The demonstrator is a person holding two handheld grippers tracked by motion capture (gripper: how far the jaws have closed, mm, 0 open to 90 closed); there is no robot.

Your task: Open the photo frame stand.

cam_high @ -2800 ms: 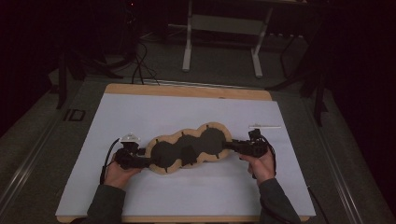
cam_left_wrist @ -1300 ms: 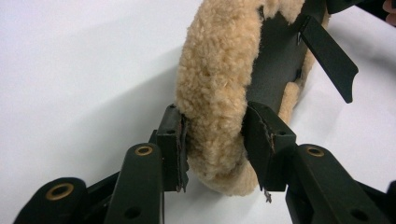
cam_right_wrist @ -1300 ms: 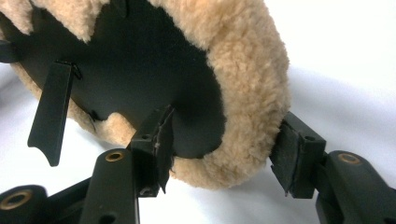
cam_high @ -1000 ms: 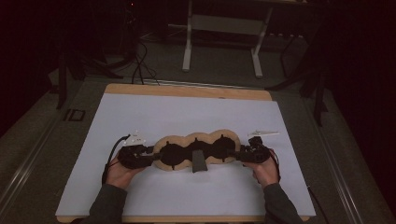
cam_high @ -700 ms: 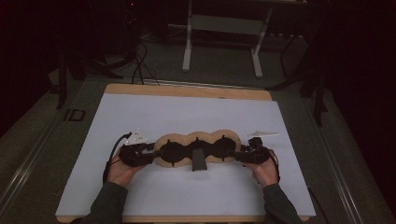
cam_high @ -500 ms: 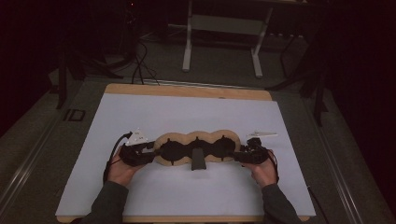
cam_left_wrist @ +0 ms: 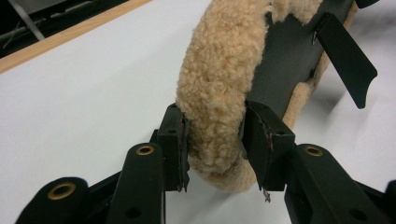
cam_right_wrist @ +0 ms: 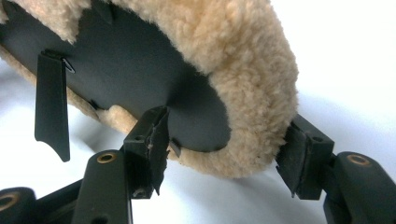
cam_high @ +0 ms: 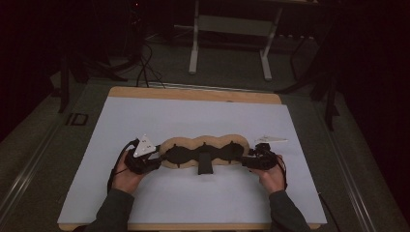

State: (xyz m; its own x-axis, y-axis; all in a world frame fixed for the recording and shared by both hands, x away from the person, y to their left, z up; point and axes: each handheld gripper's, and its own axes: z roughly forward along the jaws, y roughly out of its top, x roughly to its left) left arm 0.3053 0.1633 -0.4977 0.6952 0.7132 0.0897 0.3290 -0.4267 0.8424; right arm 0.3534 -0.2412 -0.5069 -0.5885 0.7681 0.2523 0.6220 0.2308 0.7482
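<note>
high view: three-lobed fleece-rimmed frame [cam_high: 205, 151], black backing, black stand flap [cam_high: 205, 164], mid-bench on white sheet [cam_high: 193, 116]. left gripper [cam_high: 153, 162] clamps left fleece rim; right gripper [cam_high: 245, 161] straddles right rim, grip uncertain.

Fleece-edged three-lobed frame [cam_high: 205, 151] on white table [cam_high: 193, 121], left hand-held gripper [cam_high: 153, 161] and right hand-held gripper [cam_high: 247, 160] at its ends
</note>
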